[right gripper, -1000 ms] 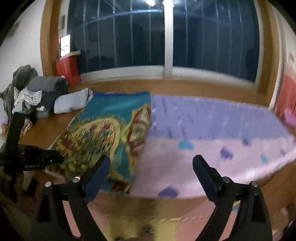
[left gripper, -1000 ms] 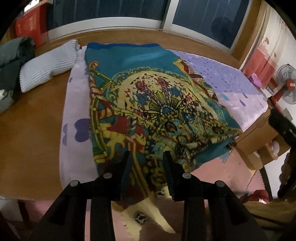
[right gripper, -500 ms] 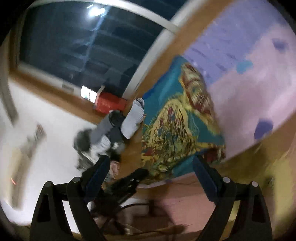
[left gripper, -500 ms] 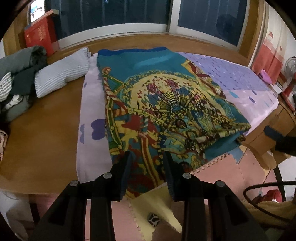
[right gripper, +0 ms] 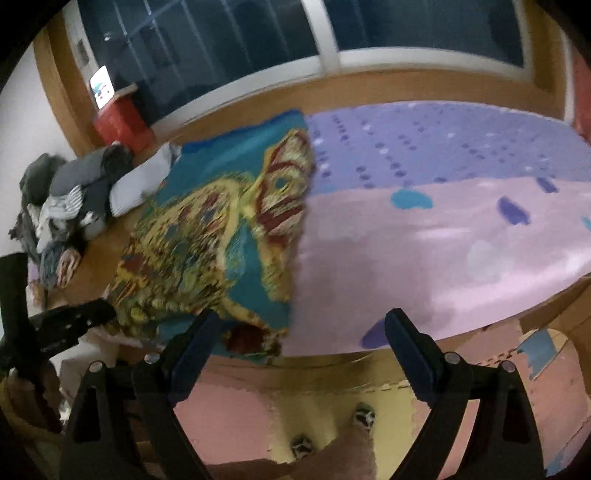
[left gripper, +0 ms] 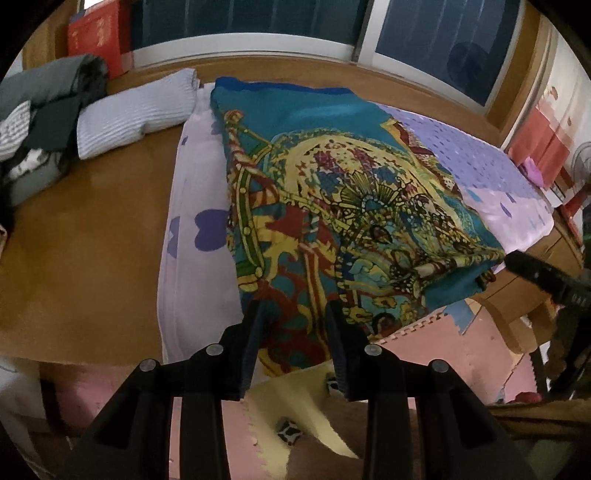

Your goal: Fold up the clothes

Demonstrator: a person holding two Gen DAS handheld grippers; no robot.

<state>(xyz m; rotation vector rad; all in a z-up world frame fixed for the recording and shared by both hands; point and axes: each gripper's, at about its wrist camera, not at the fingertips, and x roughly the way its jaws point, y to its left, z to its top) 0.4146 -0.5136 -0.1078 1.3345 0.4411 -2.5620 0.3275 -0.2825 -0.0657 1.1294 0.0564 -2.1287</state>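
A folded cloth (left gripper: 332, 192) patterned in teal, yellow and red lies on a lilac and pink sheet (left gripper: 195, 266) over a wooden table, its near edge hanging over the front. My left gripper (left gripper: 293, 319) hovers open at that hanging edge, with cloth showing behind the gap and its fingers not pressed on it. In the right wrist view the same cloth (right gripper: 221, 229) sits at left. My right gripper (right gripper: 303, 321) is wide open near the cloth's front right corner and holds nothing. Each gripper shows at the edge of the other's view: the right gripper (left gripper: 535, 273) and the left gripper (right gripper: 74, 321).
A pile of grey and striped clothes (left gripper: 40, 122) and a rolled striped garment (left gripper: 136, 110) lie at the table's left. A red box (left gripper: 96, 35) stands by the dark window. Bare sheet (right gripper: 443, 229) spreads to the right. Pink and yellow foam mats (right gripper: 240, 417) cover the floor.
The right gripper's view swung into a steep tilt half a second ago and is level again, closer to the cloth's corner. The left gripper shifted slightly back and left. Both gaps stayed the same.
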